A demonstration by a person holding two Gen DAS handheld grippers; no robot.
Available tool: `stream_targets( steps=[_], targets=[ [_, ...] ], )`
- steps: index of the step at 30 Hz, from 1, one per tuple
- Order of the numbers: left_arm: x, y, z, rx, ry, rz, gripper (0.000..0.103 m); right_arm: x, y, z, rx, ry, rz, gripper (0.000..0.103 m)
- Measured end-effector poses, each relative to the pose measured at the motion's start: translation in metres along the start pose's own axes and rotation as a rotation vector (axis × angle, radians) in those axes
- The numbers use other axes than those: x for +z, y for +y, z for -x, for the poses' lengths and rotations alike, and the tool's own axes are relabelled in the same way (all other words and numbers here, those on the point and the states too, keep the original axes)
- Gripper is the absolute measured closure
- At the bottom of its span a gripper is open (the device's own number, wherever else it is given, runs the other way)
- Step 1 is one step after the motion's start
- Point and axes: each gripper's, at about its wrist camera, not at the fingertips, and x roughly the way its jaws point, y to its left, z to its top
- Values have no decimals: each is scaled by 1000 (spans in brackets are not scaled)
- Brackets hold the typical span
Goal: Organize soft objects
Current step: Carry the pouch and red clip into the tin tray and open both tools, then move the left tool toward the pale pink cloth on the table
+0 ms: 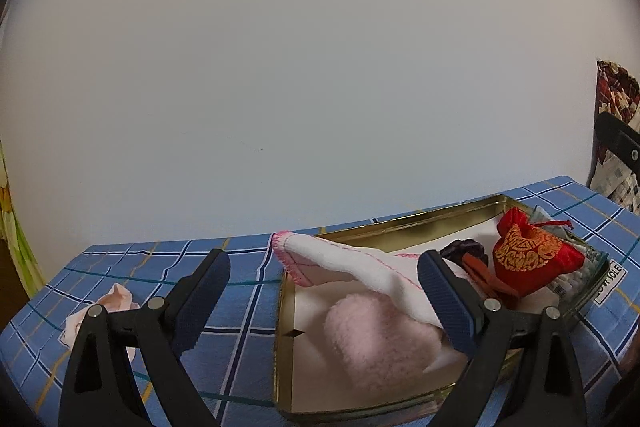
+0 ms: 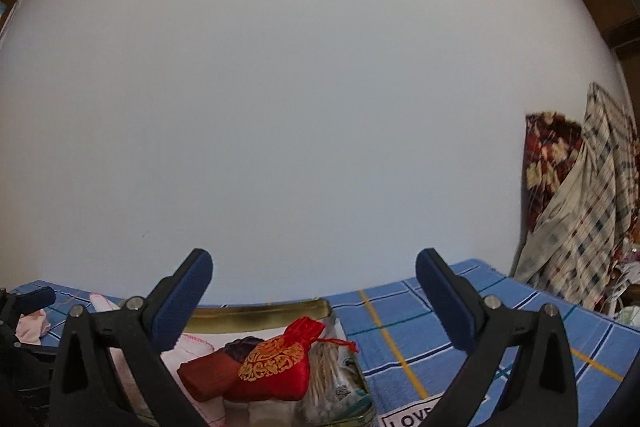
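A gold metal tin (image 1: 400,223) lies on the blue checked tablecloth. In it are a fluffy pink cloth (image 1: 372,339), a white cloth with pink stitching (image 1: 344,259) draped over the tin's left rim, a red and gold pouch (image 1: 528,259), a dark purple item (image 1: 464,249) and a rust-red piece (image 1: 480,273). My left gripper (image 1: 324,291) stands open above the tin's near left part, holding nothing. My right gripper (image 2: 314,293) is open over the tin (image 2: 260,311), with the red pouch (image 2: 276,363), a rust-red piece (image 2: 208,375) and a clear bag of sticks (image 2: 332,375) below it.
A small pink cloth (image 1: 116,301) lies on the tablecloth (image 1: 236,339) left of the tin. A white wall rises right behind the table. Patterned fabrics (image 2: 576,207) hang at the right. A printed label (image 2: 408,419) sits on the cloth near the tin.
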Motion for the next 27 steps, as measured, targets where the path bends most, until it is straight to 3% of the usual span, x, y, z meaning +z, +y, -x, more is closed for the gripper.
stream_targets(
  steps=[12,27],
  targets=[
    [-8,32,14,-28,2,78,7,12,-2,23,-77,-11,-70,0],
    [-18,82,15,20,12,100,7,4,67,31,15,70,-61,0]
  ],
)
